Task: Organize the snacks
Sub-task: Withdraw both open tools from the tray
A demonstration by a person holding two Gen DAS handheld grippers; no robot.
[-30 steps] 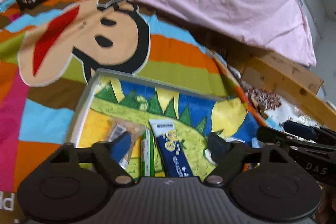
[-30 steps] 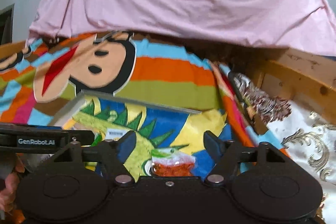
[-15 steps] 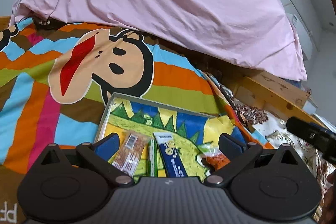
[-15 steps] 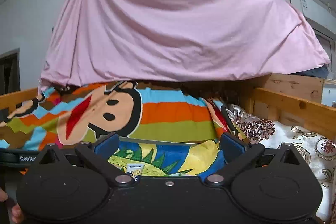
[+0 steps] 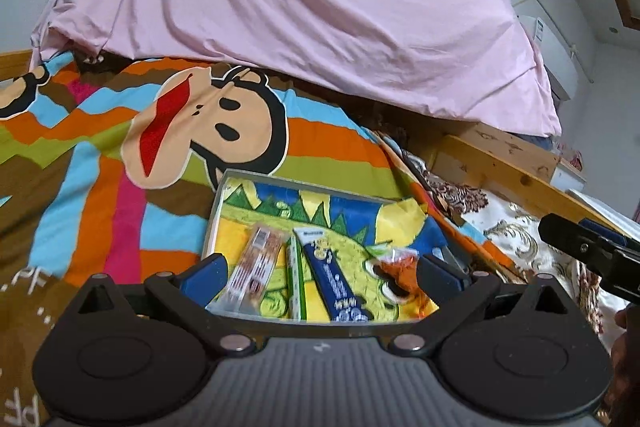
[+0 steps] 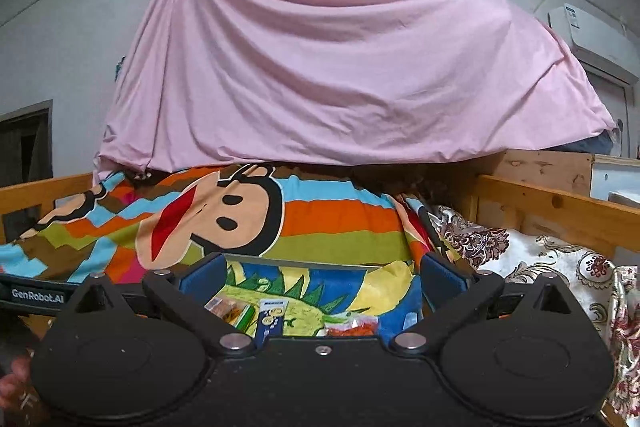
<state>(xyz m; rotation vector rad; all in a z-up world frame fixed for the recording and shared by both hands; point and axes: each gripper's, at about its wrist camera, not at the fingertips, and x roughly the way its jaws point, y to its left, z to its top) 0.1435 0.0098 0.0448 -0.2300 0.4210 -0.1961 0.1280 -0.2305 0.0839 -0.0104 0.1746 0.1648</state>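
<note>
Snacks lie in a shallow tray [image 5: 219, 205] with a bright dinosaur picture on its bottom, and the tray rests on a bed covered by a striped blanket [image 5: 100, 187] with a cartoon monkey face. From left to right in the left wrist view there are a clear packet with brown and red print [image 5: 256, 269], a thin green stick pack [image 5: 296, 277], a blue packet with white letters [image 5: 334, 273] and a small orange-red packet [image 5: 394, 263]. The first three lie side by side, close together; the orange-red one is a little apart, near the right side of the tray.

The left hand-held gripper [image 5: 320, 273] is above the near edge of the tray. Its jaws have just been opening and now stand wide apart, with nothing pressed between the blue fingers [image 5: 206, 273]. The right hand-held gripper [image 6: 320, 281] has also just been opening and stands wide, holding nothing; it looks almost level over the tray [image 6: 304, 261], and the same packets show low between its fingers.

A pink sheet [image 6: 340, 67] hangs behind the bed. A wooden bed rail [image 6: 552, 207] is at the right, with a flowered cloth [image 6: 520, 259] beside it.
</note>
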